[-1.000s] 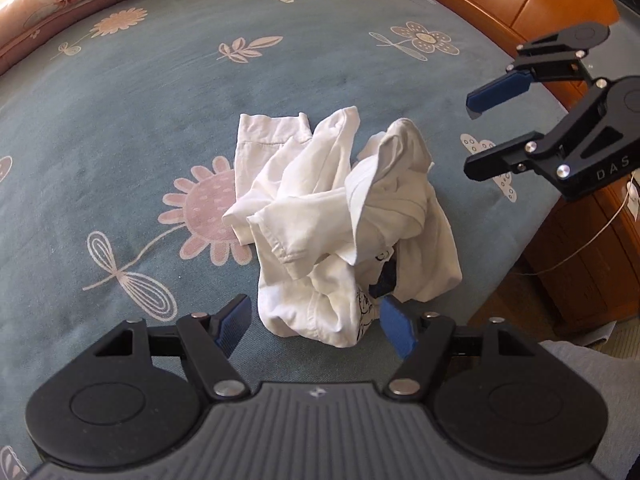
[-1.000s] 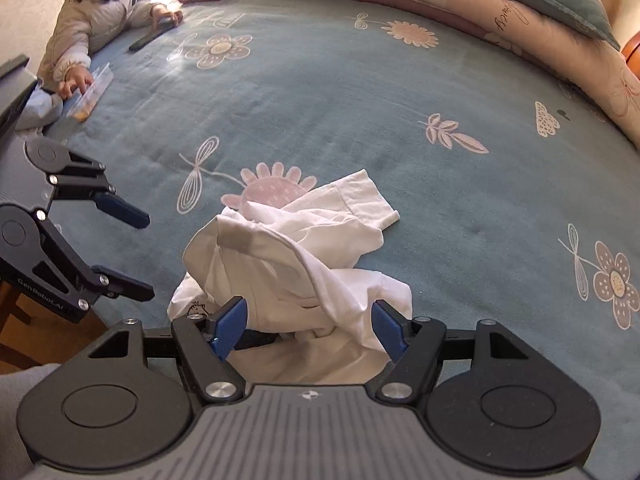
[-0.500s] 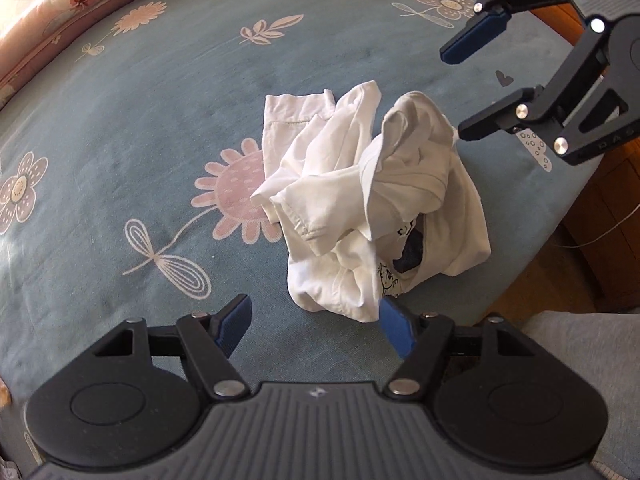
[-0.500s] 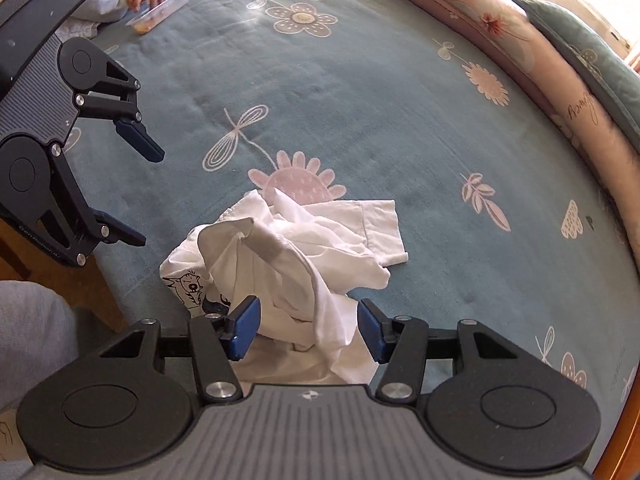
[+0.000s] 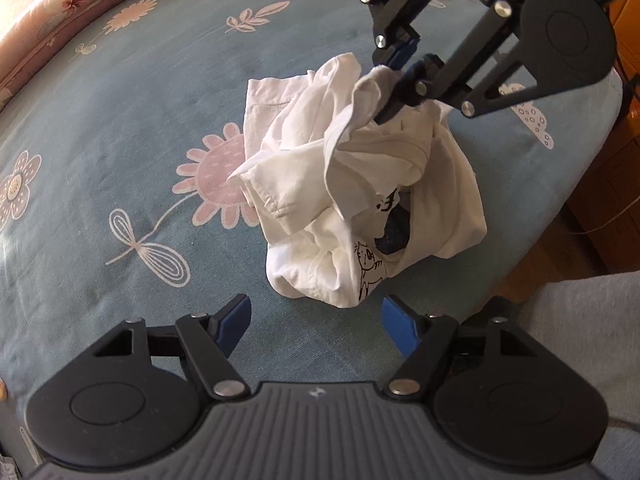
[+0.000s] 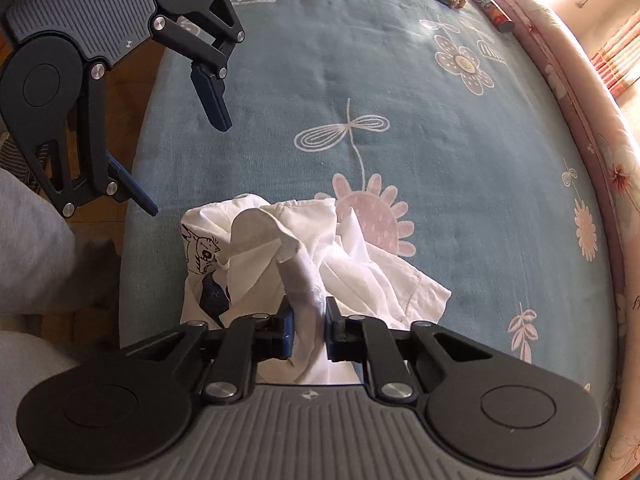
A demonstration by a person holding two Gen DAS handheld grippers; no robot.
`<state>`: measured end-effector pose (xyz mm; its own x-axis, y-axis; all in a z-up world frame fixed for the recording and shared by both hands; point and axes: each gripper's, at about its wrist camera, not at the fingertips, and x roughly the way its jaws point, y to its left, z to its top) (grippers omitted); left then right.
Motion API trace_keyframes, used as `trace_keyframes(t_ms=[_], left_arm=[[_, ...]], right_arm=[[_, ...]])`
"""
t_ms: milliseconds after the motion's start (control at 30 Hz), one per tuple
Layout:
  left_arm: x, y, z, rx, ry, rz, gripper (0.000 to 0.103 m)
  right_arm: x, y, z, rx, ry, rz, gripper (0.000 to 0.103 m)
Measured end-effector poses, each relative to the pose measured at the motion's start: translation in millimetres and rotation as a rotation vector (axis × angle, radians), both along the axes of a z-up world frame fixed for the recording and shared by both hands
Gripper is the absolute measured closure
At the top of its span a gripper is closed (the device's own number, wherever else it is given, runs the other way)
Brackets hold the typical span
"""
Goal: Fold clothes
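Crumpled white shirt [image 5: 360,184] heaped on blue flowered bedspread [image 5: 120,128]. Right gripper [image 6: 310,330] closing, pinching a raised fold of the cloth. Left gripper [image 5: 316,320] spread wide just short of the heap, empty.

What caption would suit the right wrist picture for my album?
Right gripper closing on a fold of the crumpled white shirt on a flowered blue bedspread, left gripper open beside it.

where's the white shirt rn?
White shirt lies crumpled near the edge of the blue floral bedspread, beside the pink flower print; right gripper is closing on a raised fold.
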<state>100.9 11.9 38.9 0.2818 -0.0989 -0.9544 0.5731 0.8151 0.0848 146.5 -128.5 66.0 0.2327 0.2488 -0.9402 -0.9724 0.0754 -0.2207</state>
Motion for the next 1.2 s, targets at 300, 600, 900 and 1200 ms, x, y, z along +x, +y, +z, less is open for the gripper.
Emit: trace_keyframes(t_ms=[300,600,900,1200], left_arm=[[8,16,-8,-0.005,0.008,-0.067,0.030],[30,20,-20,0.014,0.003,-0.138,0.030],[43,5,-20,0.009,0.005,-0.184,0.030],[50,-14,-18,0.007,-0.010,-0.231,0.030]], right_arm=[[10,-7,9,-0.012,0.104,-0.192,0.097],[14,-20,8,0.019,0.161,-0.306,0.097],[34,-54,11,0.068,0.182,-0.484,0.097],[57,-94,15,0.091,0.152,-0.627,0.097]])
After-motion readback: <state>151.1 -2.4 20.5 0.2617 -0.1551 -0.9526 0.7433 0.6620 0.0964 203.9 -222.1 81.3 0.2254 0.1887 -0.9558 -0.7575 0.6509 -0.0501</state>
